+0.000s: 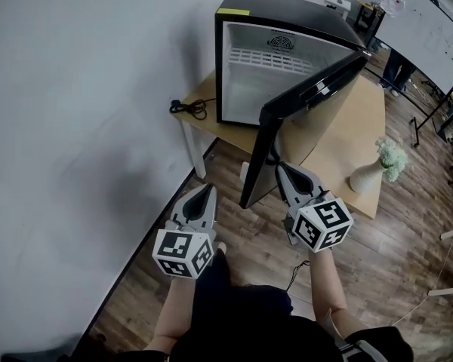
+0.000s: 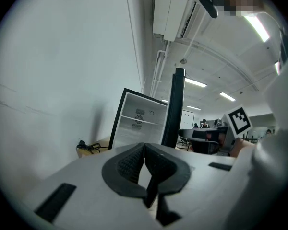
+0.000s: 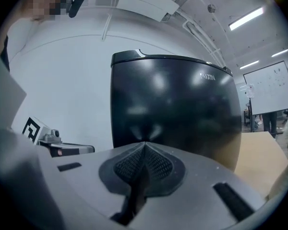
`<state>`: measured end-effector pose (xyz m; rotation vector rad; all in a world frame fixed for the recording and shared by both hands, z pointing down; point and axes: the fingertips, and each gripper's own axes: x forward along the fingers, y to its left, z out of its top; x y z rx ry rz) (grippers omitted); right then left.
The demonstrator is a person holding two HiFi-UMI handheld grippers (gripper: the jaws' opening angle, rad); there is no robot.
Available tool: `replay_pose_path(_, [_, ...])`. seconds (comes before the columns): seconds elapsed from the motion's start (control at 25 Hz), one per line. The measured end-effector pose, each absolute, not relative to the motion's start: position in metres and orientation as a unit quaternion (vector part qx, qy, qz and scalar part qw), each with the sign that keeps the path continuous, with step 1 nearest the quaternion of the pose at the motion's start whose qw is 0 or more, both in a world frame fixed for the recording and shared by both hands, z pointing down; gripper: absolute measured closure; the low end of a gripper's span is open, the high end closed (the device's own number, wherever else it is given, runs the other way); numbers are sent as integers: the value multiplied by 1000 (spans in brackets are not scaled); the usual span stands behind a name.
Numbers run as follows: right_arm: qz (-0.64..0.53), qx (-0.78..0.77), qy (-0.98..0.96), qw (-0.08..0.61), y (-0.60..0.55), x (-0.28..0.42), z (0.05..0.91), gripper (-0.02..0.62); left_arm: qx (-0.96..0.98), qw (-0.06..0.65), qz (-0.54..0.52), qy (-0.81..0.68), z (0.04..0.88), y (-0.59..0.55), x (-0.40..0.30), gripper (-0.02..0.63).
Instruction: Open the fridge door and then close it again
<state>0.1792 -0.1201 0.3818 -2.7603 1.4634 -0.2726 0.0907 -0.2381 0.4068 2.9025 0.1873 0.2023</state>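
The left gripper point(image 1: 207, 189) is shown clenched and empty before the black mini fridge point(image 1: 287, 17), which is set on a wooden table point(image 1: 355, 142). Its door point(image 1: 309, 89) is swung wide open. The right gripper point(image 1: 281, 168), likewise clenched and empty, is pointed at the door's outer face.

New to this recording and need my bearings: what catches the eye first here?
The black mini fridge on the wooden table stands with its door swung wide, showing a bare white interior. The left gripper and right gripper, both shut and empty, hover near the door's edge. A white vase of flowers stands at the table's right.
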Motion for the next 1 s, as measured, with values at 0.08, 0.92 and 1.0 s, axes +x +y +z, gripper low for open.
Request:
replay_pose_path(0.08, [-93,-880,466,11,-131,186,383,606,989,114,69,61,408,-247,97,598])
replay_pose_path(0.92, [-91,-897,432,17,-230,265,385,606,990,113,67,46,413,-338,173,598])
replay_pose_path(1.0, [-89,-900,426,18,-236,272,385,606,990,112,68,49,414,-346,177,598])
